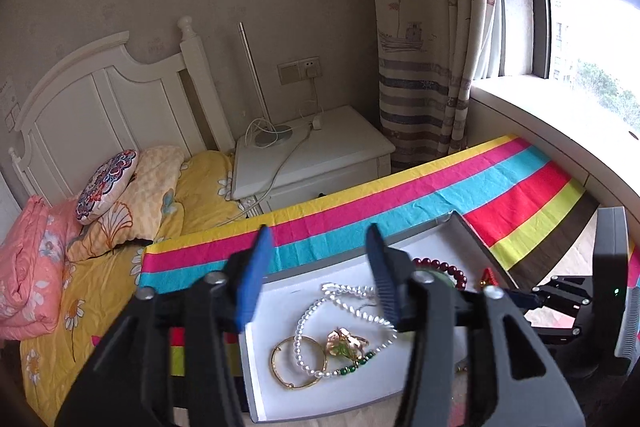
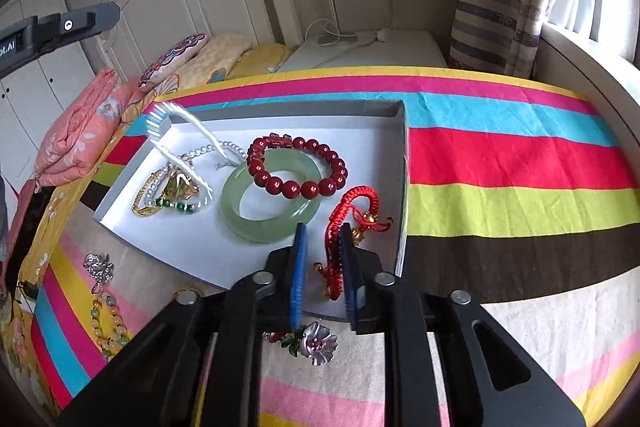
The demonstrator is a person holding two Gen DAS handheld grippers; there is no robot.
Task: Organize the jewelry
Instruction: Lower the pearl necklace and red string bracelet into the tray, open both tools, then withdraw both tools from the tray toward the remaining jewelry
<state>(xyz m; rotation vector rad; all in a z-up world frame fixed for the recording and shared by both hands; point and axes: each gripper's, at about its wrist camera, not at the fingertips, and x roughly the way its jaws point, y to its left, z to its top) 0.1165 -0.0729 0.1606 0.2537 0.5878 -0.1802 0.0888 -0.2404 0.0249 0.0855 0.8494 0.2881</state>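
Note:
A grey box [image 2: 403, 163] with a white floor holds jewelry: a jade bangle [image 2: 236, 219], a dark red bead bracelet [image 2: 316, 187], a red cord bracelet [image 2: 352, 199], a pearl necklace [image 1: 316, 307], a gold bangle [image 1: 280, 367] and a gold flower piece [image 1: 346, 341]. My right gripper [image 2: 322, 233] hangs over the box's near edge, jaws narrowly apart around the red cord bracelet's lower end. My left gripper [image 1: 320, 247] is open and empty above the box's left part.
On the striped cloth [image 2: 500, 163] in front of the box lie a silver-pink flower brooch [image 2: 316, 343], a silver ornament [image 2: 98, 267] and a pale bead bracelet [image 2: 106, 327]. A bed [image 1: 100, 267] stands left, a white nightstand [image 1: 320, 151] behind.

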